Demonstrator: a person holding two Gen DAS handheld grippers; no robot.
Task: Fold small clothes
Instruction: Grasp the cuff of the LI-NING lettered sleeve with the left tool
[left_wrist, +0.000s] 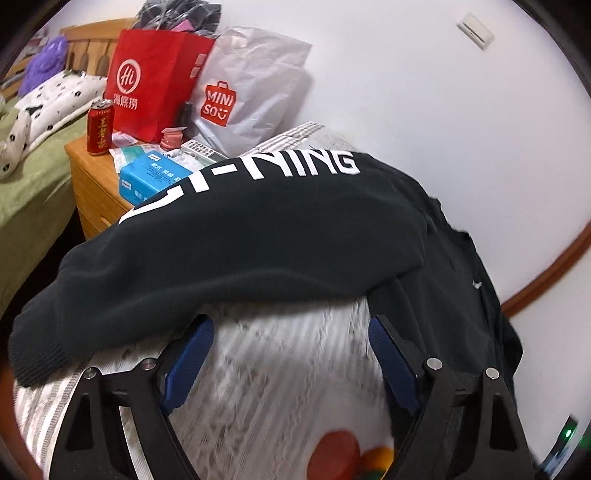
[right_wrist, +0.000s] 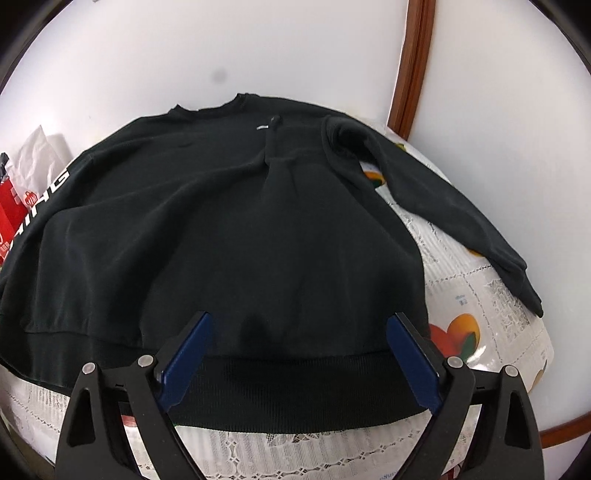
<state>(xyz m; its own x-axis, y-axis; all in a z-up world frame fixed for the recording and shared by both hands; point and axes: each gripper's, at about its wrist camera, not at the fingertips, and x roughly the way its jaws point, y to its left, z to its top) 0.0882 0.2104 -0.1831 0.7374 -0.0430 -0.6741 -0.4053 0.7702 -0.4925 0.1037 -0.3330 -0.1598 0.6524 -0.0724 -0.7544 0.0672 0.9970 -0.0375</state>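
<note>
A black sweatshirt (right_wrist: 236, 229) was spread flat on the tabletop (right_wrist: 480, 295). Both the left gripper (left_wrist: 291, 354) and the right gripper (right_wrist: 299, 354) were held wide open, nothing gripped. Sleeves should be folded inward first, seams kept straight.

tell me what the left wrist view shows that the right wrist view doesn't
Only the left wrist view shows the red can, the blue tissue pack on the wooden nightstand, and the green bed. Only the right wrist view shows the neckline, the ribbed hem and the plain sleeve. Both show the black sweatshirt on the patterned cloth, its lettered sleeve, the red bag, and open blue fingers.
</note>
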